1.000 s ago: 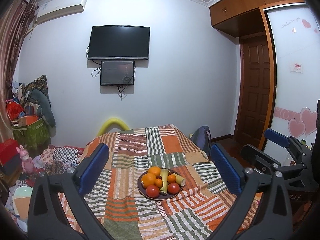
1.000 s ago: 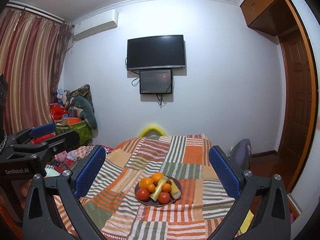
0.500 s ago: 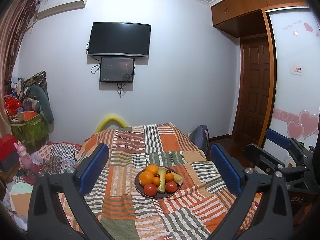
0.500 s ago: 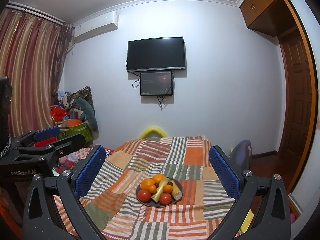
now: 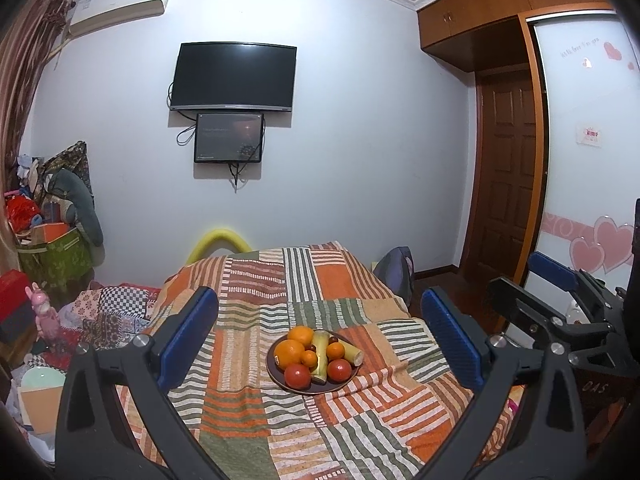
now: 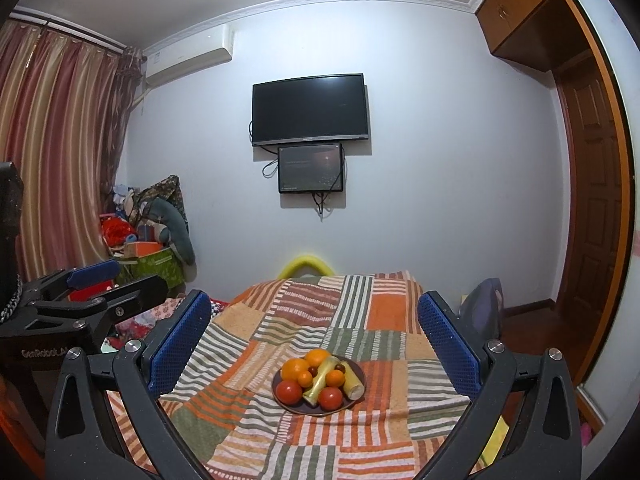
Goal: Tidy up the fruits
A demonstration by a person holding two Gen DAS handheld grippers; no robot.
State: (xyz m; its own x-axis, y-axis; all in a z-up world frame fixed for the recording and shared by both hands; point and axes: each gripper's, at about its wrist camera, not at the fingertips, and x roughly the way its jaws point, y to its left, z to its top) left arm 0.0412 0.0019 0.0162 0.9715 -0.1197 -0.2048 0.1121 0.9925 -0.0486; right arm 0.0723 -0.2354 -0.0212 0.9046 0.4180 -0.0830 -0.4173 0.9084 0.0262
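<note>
Where the patchwork blanket point(image 5: 280, 304) covers the desk, sits a dark round plate point(image 5: 276, 372) near the middle, piled with fruit. Holds two large oranges point(image 5: 290, 352) at its far left side, two small oranges point(image 5: 335, 351) nearer the centre, two red tomatoes point(image 5: 298, 375) at the near edge, and two pale yellow-green stalk-like pieces point(image 5: 320, 354) lying lengthwise between them, one angled out to the right rim. Shows a small dark fruit tucked among the oranges, too small to name.

Left gripper point(image 5: 320, 340): spread wide, blue pads point(image 5: 188, 336) well apart, nothing between them, hovering above the near part of the blanket with the plate framed in the gap. Right gripper point(image 6: 316, 340): likewise spread wide and empty, pads point(image 6: 446, 344) on either side of the plate point(image 6: 358, 398) in view, not touching it. Each visible from the other's camera, side by side at similar height.

Beyond the desk: a white wall with a black television point(image 6: 310, 108) and a smaller screen point(image 6: 311, 168) just below it, an air conditioner point(image 6: 188, 56) high up, striped curtains point(image 6: 56, 148), a heap of bags and boxes in the corner point(image 6: 152, 232), and a wooden door point(image 5: 508, 172) under brown cabinets.
</note>
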